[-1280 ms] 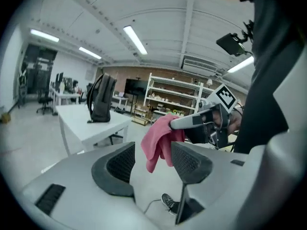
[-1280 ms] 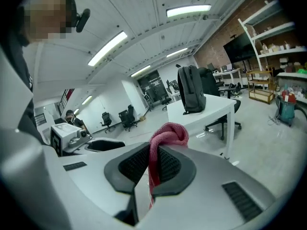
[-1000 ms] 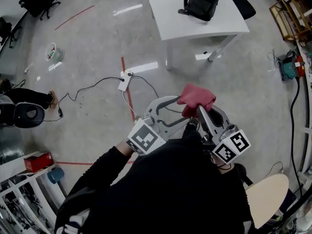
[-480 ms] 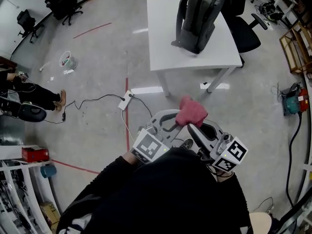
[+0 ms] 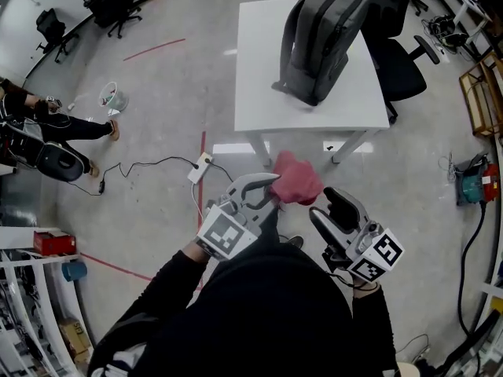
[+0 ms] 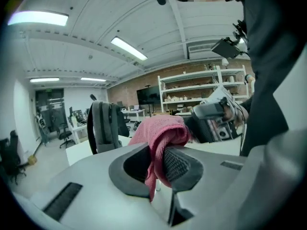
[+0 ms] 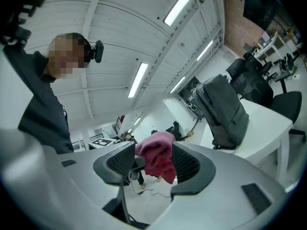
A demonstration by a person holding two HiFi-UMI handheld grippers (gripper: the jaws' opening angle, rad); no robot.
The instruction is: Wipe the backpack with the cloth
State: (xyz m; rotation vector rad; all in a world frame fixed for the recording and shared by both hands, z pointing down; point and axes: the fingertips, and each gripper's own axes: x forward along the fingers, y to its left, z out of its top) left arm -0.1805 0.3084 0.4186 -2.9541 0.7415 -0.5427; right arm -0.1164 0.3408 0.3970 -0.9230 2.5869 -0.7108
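Note:
A grey backpack (image 5: 326, 34) stands upright on the white table (image 5: 259, 93); it also shows in the left gripper view (image 6: 103, 131) and the right gripper view (image 7: 223, 111). My left gripper (image 5: 271, 185) has just been closing and is shut on the pink cloth (image 5: 299, 181), which is pinched between its pads (image 6: 160, 133). My right gripper (image 5: 328, 210) has just been opening and stands open a little to the right of the cloth. In its own view the cloth (image 7: 156, 155) hangs beyond the gap between its parted jaws (image 7: 152, 164). Both grippers are held in front of the table, short of it.
A black office chair (image 5: 405, 61) stands at the table's right side. A power strip with its cable (image 5: 198, 167) lies on the floor to the left, beside a red tape line. A person (image 5: 47, 132) sits at the far left. Shelving (image 5: 31, 305) fills the lower left.
The cloth has passed from the right gripper to the left: the left jaws closed on it, the right jaws opened and drew away. Both hands have come nearer to the table.

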